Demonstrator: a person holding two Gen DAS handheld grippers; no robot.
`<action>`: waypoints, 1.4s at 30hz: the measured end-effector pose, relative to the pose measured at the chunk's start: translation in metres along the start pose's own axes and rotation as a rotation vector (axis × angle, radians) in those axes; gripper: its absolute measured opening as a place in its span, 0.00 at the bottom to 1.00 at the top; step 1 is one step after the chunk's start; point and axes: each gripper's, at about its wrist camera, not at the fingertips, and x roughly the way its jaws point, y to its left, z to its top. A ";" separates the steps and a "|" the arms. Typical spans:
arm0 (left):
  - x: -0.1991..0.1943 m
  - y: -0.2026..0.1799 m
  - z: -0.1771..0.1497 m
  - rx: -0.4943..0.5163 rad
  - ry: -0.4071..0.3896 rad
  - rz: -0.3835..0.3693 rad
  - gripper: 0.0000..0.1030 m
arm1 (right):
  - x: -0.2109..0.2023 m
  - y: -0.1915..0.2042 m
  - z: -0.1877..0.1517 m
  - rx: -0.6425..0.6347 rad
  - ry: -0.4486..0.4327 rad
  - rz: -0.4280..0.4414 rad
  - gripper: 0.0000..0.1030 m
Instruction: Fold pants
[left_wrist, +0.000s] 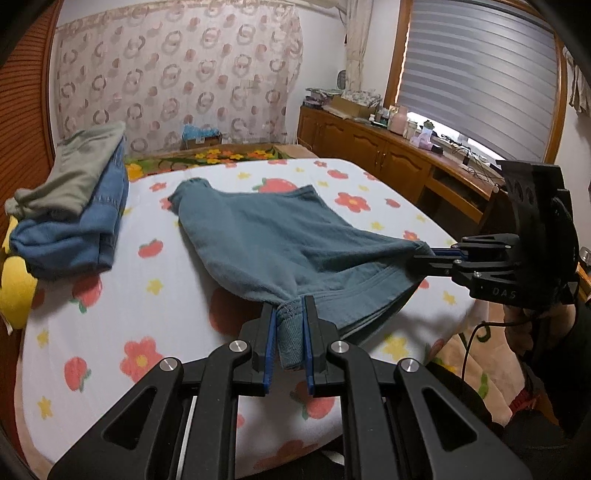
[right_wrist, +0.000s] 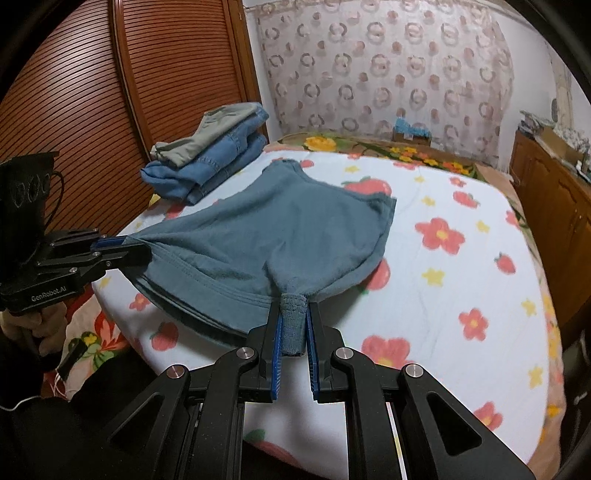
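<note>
Teal-grey pants (left_wrist: 280, 236) lie folded on the flowered bed cover (left_wrist: 110, 332); they also show in the right wrist view (right_wrist: 280, 229). My left gripper (left_wrist: 289, 314) is shut on one near corner of the pants, a bunched tab of cloth between its blue pads. My right gripper (right_wrist: 294, 314) is shut on the other near corner. Each gripper shows in the other's view, the right one (left_wrist: 432, 254) at the right edge of the cloth, the left one (right_wrist: 125, 245) at the left edge. The near edge of the pants is stretched between them, lifted slightly off the bed.
A stack of folded clothes, grey on blue denim (left_wrist: 77, 206), sits at the bed's far left (right_wrist: 207, 162). A wooden slatted door (right_wrist: 110, 92) is at left. A wooden sideboard with clutter (left_wrist: 388, 147) runs along the right. A small box (left_wrist: 201, 138) lies beyond the bed.
</note>
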 end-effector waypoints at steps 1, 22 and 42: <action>0.001 0.000 -0.002 -0.002 0.005 -0.003 0.13 | 0.002 0.000 -0.002 0.004 0.003 -0.001 0.11; 0.034 0.011 -0.039 -0.076 0.118 0.021 0.21 | 0.020 0.003 -0.031 0.051 0.041 -0.019 0.11; 0.027 0.015 -0.050 -0.096 0.076 0.030 0.36 | 0.020 -0.004 -0.038 0.100 0.027 -0.040 0.30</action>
